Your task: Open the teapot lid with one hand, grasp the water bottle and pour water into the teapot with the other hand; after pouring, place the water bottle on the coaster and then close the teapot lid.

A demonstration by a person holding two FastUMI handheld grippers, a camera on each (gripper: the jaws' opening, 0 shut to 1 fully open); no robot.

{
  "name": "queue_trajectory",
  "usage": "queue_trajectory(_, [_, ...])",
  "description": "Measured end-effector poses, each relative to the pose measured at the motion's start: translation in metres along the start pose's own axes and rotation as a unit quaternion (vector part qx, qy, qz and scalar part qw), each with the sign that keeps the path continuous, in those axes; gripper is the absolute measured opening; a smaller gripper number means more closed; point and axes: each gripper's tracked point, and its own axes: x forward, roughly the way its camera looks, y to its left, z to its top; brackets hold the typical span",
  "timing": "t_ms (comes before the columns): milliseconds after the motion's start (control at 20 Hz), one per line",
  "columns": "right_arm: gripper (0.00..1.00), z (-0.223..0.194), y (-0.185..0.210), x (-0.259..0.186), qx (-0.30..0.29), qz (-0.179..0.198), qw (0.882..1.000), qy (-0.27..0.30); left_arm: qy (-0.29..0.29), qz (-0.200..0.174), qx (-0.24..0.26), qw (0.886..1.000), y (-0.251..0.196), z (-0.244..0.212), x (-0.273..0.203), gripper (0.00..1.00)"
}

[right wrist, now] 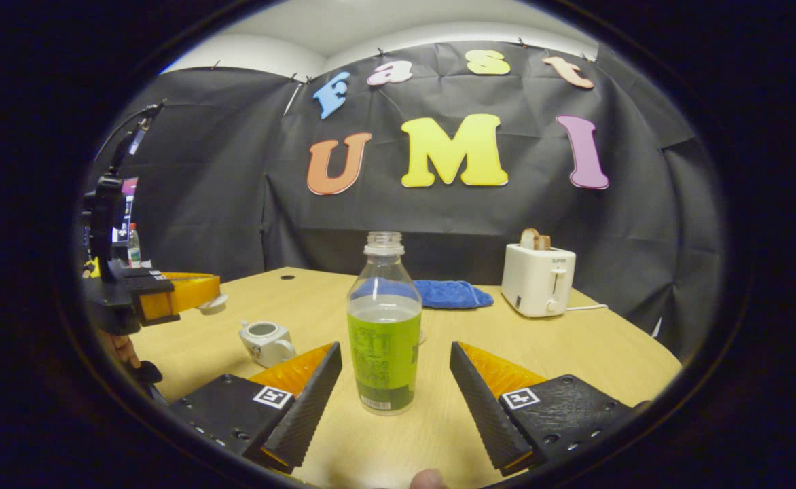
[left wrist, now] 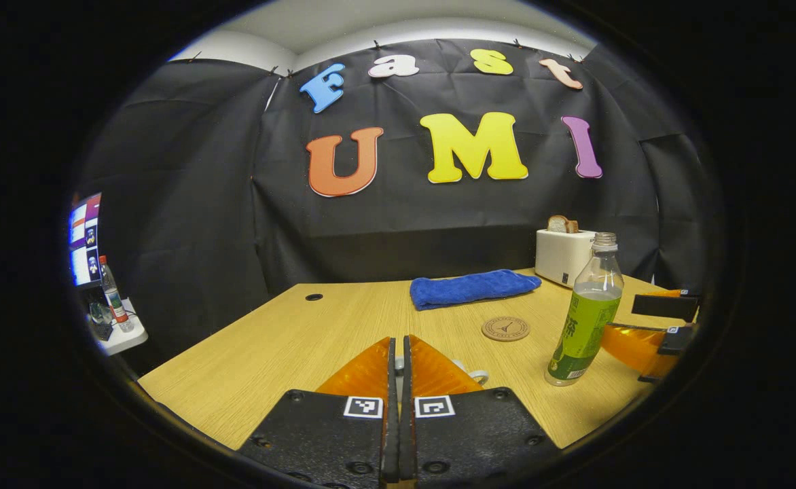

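The clear water bottle (right wrist: 384,339) with a green label and no cap stands on the wooden table (right wrist: 574,346). My right gripper (right wrist: 395,345) is open, one finger on each side of the bottle's lower half, not touching it. The same bottle (left wrist: 585,319) shows at the right of the left gripper view, with the right gripper (left wrist: 656,326) around it. The white teapot (right wrist: 265,341) sits lidless to the bottle's left. Above it, the left gripper (right wrist: 208,292) holds the white lid (right wrist: 211,303). In its own view the left gripper (left wrist: 399,343) is shut. The round coaster (left wrist: 505,329) lies left of the bottle.
A folded blue towel (left wrist: 473,288) lies behind the coaster. A white toaster (right wrist: 537,278) with a slice of bread stands at the back right of the table. A side shelf with a screen (left wrist: 85,238) stands off the table's left. A fingertip (right wrist: 428,479) shows at the bottom edge.
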Motion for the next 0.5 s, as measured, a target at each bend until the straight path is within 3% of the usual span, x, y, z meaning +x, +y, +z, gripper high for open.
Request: queue_trajectory(500, [0.95, 0.002, 0.012, 0.034, 0.034, -0.027, 0.999, 0.004, -0.001, 0.023, -0.014, 1.0, 0.036, -0.005, -0.02, 0.03])
